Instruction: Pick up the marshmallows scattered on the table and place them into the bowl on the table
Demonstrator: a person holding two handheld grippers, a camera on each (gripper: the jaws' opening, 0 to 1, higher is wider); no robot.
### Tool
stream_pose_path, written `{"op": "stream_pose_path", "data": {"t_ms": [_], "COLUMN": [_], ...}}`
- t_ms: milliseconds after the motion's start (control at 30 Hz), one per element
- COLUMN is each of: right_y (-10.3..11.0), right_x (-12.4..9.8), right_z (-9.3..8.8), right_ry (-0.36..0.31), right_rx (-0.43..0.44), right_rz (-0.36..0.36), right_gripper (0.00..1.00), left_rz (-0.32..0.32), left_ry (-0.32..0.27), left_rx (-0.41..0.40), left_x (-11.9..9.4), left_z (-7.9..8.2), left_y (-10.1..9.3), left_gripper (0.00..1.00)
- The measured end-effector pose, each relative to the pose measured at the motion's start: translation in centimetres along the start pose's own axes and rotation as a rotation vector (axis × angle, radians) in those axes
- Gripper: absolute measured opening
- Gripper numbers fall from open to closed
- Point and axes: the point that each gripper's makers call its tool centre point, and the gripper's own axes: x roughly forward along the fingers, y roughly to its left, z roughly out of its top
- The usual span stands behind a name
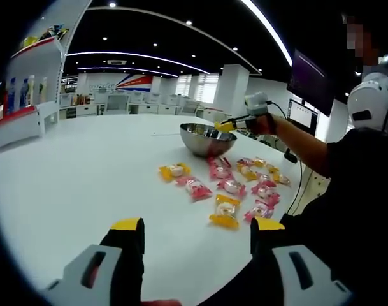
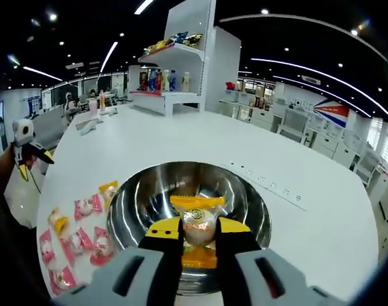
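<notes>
A steel bowl stands on the white table. Several wrapped marshmallows, yellow and pink, lie scattered in front of it. My left gripper hovers open and empty, short of the pile. In the right gripper view, my right gripper is shut on a yellow-wrapped marshmallow directly above the inside of the bowl. More pink marshmallows lie left of the bowl. The right gripper also appears over the bowl's far rim in the left gripper view. The left gripper appears at the far left.
A person's arm and dark torso sit along the table's right edge. A white shelf with bottles stands behind the table, and a monitor hangs at the far right. Wide bare tabletop lies left of the pile.
</notes>
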Motion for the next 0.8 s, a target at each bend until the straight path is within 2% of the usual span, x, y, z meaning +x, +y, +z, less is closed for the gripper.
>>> {"op": "stream_pose_path", "data": {"t_ms": [467, 700, 767, 800], "right_y": [1.1, 1.6, 1.5, 1.6], "right_x": [1.4, 1.4, 1.3, 1.2], "right_z": [-0.6, -0.9, -0.6, -0.3], "right_ry": [0.048, 0.056, 0.041, 0.025], "right_rx": [-0.005, 0.003, 0.018, 0.031], "right_rz": [0.027, 0.027, 0.021, 0.027], "right_gripper": [0.21, 0.22, 0.25, 0.30], "left_rz": [0.015, -0.001, -0.005, -0.005], "left_ry": [0.002, 0.002, 0.005, 0.006], "left_rx": [-0.002, 0.003, 0.008, 0.008], "left_x": [-0.3, 0.2, 0.3, 0.3], "left_z": [-0.1, 0.1, 0.1, 0.1], "left_y": [0.4, 0.2, 0.2, 0.2], "left_gripper": [0.67, 0.67, 0.67, 0.67]}}
